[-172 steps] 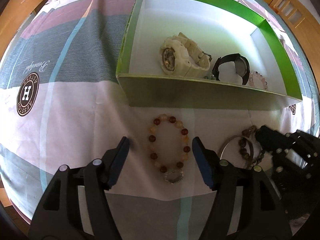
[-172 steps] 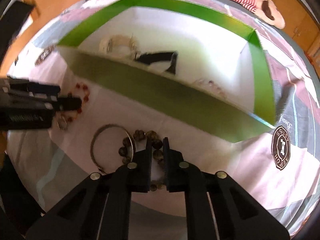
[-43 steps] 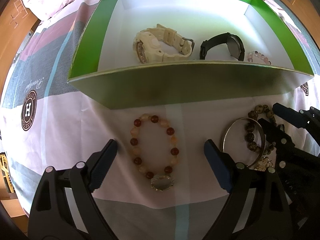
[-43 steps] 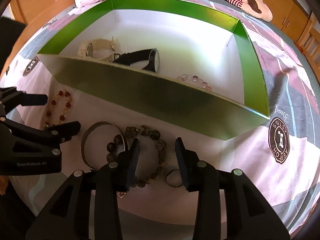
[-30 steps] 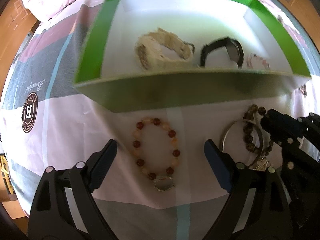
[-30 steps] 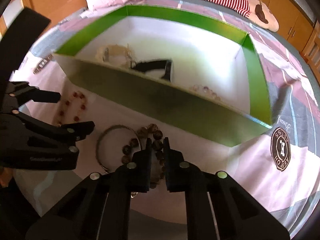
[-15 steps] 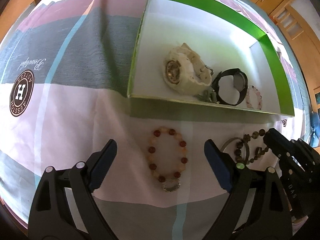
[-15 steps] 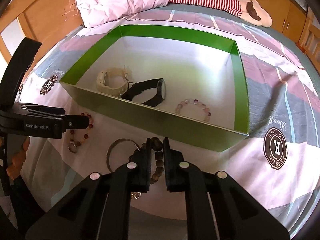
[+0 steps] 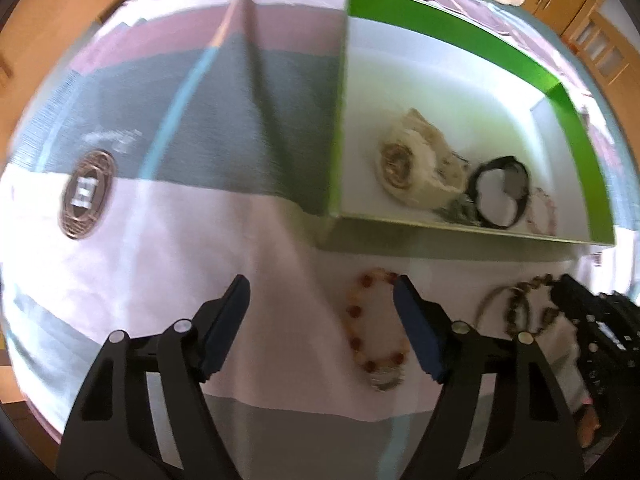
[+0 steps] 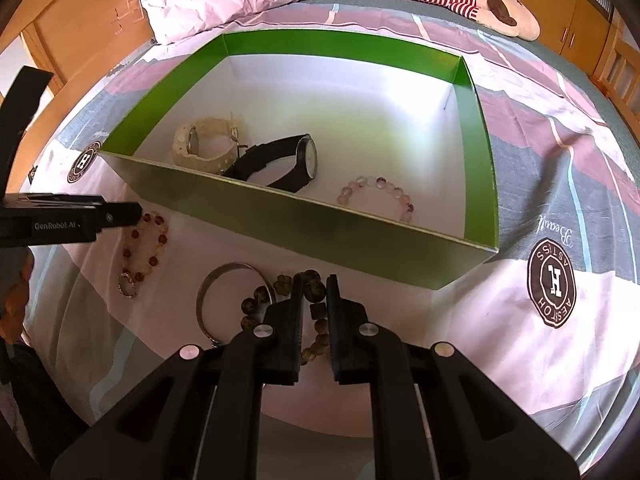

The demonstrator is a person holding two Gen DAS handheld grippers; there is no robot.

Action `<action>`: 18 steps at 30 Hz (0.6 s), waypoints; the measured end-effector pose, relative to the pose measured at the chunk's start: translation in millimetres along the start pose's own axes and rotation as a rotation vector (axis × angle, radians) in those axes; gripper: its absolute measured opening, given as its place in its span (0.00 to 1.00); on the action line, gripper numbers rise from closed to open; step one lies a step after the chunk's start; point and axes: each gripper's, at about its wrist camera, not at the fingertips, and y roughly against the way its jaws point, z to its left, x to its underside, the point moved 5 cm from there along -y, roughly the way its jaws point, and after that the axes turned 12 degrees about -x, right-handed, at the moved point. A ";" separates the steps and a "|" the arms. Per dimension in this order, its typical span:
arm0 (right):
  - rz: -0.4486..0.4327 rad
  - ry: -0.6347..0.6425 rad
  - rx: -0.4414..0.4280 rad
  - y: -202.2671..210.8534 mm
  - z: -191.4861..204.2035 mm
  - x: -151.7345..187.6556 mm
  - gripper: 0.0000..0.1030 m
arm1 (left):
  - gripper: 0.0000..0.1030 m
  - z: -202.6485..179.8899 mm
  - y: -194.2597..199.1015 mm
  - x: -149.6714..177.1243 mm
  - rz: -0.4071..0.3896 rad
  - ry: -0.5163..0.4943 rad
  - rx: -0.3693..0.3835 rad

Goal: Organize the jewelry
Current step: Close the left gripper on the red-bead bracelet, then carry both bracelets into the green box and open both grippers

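1. Right wrist view: the dark beaded bracelet [image 10: 316,292] lies on the bedspread [image 10: 520,344] just outside the near wall of the green box [image 10: 360,236], with the right gripper [image 10: 311,294] clamped on its beads.
2. Beside it lies a metal bangle [image 10: 208,284], and further left a red-and-cream bead bracelet [image 9: 372,320].
3. Left gripper [image 9: 320,304]: jaws have just been closing, nothing between them, the red-and-cream bracelet just off its right finger.
4. Inside the box sit a cream watch [image 10: 200,142], a black watch [image 10: 296,160] and a pale bead bracelet [image 10: 380,192].
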 end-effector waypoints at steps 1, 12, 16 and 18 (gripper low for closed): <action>0.002 0.000 0.001 -1.5 0.4 -0.5 0.11 | 0.73 0.9 -2.2 0.2 0.002 -0.008 -0.023; 0.004 0.013 -0.007 -3.8 6.2 -2.0 0.11 | 0.14 -26.4 -8.1 10.7 -0.006 -0.152 -0.031; -0.020 0.046 -0.051 3.7 17.7 -5.9 0.10 | 0.07 -28.1 7.9 11.3 -0.043 -0.175 0.035; -0.036 0.061 -0.088 9.9 25.9 -8.9 0.10 | 0.07 -26.4 21.4 10.5 -0.070 -0.183 0.093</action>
